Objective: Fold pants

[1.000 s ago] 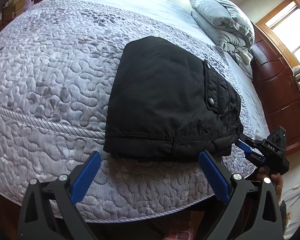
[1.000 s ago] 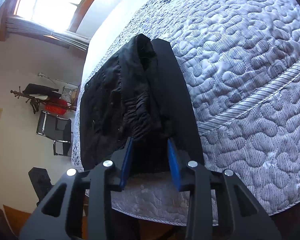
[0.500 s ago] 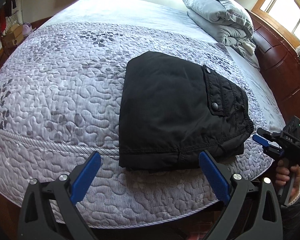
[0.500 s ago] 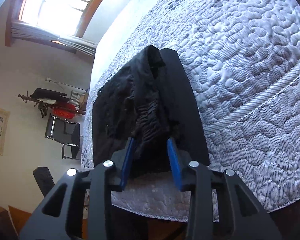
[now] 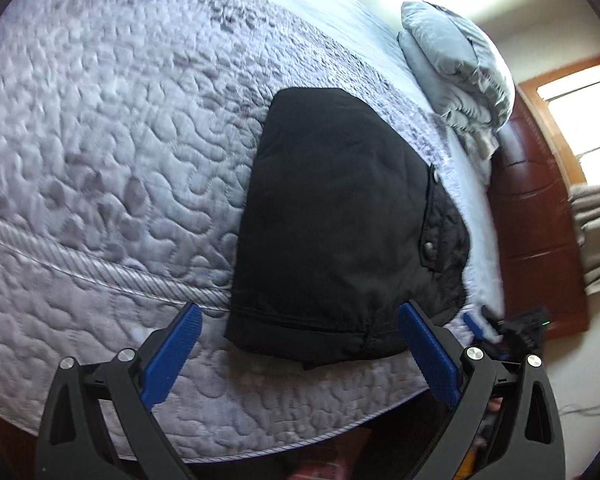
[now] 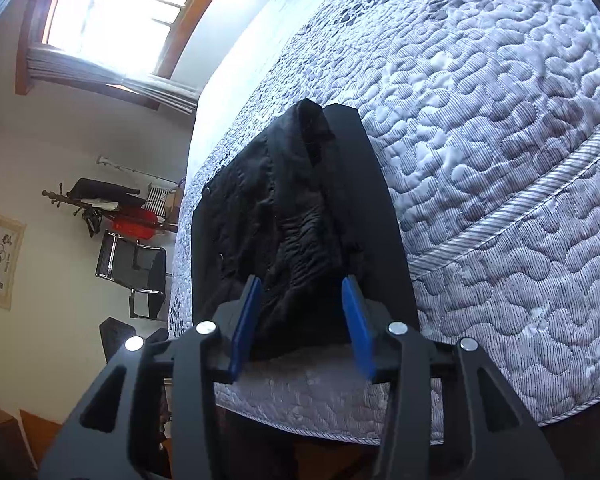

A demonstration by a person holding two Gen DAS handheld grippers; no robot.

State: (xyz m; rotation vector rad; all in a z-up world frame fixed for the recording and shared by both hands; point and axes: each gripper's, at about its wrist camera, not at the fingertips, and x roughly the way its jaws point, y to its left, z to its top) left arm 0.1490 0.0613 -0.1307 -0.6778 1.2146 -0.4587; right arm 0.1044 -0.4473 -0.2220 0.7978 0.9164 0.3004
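Note:
The black pants [image 5: 340,216] lie folded into a compact rectangle on the grey quilted bed [image 5: 100,140], near its front edge. A snap pocket shows on their right side. My left gripper [image 5: 300,340] is open and empty, held just in front of the pants' near hem. My right gripper [image 6: 304,320] is open at the pants' elastic waistband end [image 6: 300,240], its fingers astride the bunched fabric without pinching it. The right gripper also shows in the left wrist view [image 5: 500,328], at the pants' right corner.
A folded grey duvet [image 5: 460,64] lies at the head of the bed by a brown wooden headboard [image 5: 540,220]. A black chair [image 6: 132,268] and a coat rack [image 6: 100,204] stand by the wall. The bed edge [image 6: 320,400] runs below the grippers.
The left gripper has swung back closer to the pants' hem. The right gripper's jaws have widened slightly at the waistband. The pants have not moved.

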